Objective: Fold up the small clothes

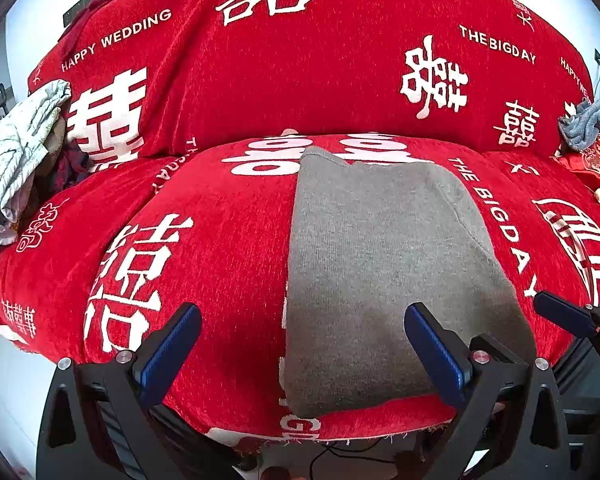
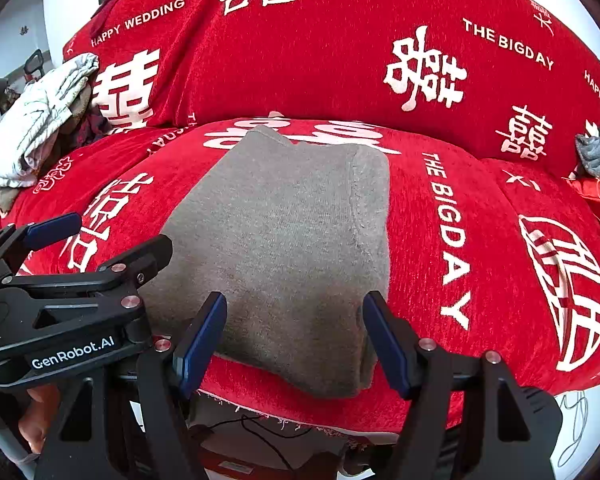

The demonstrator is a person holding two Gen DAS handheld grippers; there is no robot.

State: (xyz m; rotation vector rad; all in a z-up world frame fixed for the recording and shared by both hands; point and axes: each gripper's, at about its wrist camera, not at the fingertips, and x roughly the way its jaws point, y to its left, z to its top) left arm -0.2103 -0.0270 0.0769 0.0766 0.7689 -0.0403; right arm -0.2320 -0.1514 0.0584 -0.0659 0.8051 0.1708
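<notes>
grey garment (image 1: 384,272) lay folded flat on sofa seat (image 1: 220,240) | left gripper (image 1: 300,356), right gripper (image 2: 294,340) hovered, jaws spread, empty | likely ready for next fold

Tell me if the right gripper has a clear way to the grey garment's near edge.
Probably yes: the right gripper stands open just above the grey garment, nothing between them; the left gripper sits off to the side.

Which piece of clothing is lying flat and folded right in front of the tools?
The grey knit garment on the seat; the white one and blue-grey one are crumpled at the sides.
</notes>
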